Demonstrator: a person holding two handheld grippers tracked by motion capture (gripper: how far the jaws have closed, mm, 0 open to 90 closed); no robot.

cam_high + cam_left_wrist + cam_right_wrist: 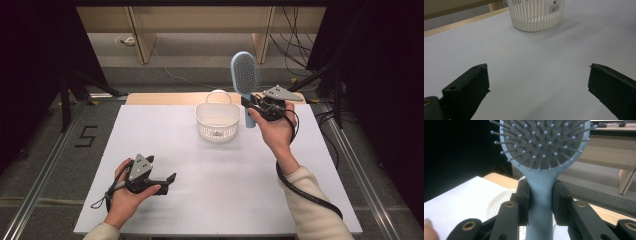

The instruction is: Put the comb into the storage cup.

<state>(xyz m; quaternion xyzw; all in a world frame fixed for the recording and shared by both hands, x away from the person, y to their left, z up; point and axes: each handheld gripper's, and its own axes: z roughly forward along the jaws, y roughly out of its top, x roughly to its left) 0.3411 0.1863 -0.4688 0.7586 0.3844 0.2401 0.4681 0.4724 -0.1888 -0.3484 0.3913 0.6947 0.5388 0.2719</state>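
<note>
The right gripper (252,104) clamps the handle of a pale blue plastic paddle hairbrush (245,75), held upright with its bristled head up, just right of the white slatted plastic basket (217,121). The left gripper (167,181) rests well in front of that basket on the white table (225,170), jaws wide apart around nothing.

- In the right gripper view the top of the hairbrush (541,150) head runs off the upper edge, and its handle end drops below the bottom edge.
- There the basket (499,202) sits mostly behind the jaws and handle.
- In the left gripper view the basket (536,15) rim is cut off at the top; its label print is too small to read.
- The basket's contents in the high view are too small to tell.
</note>
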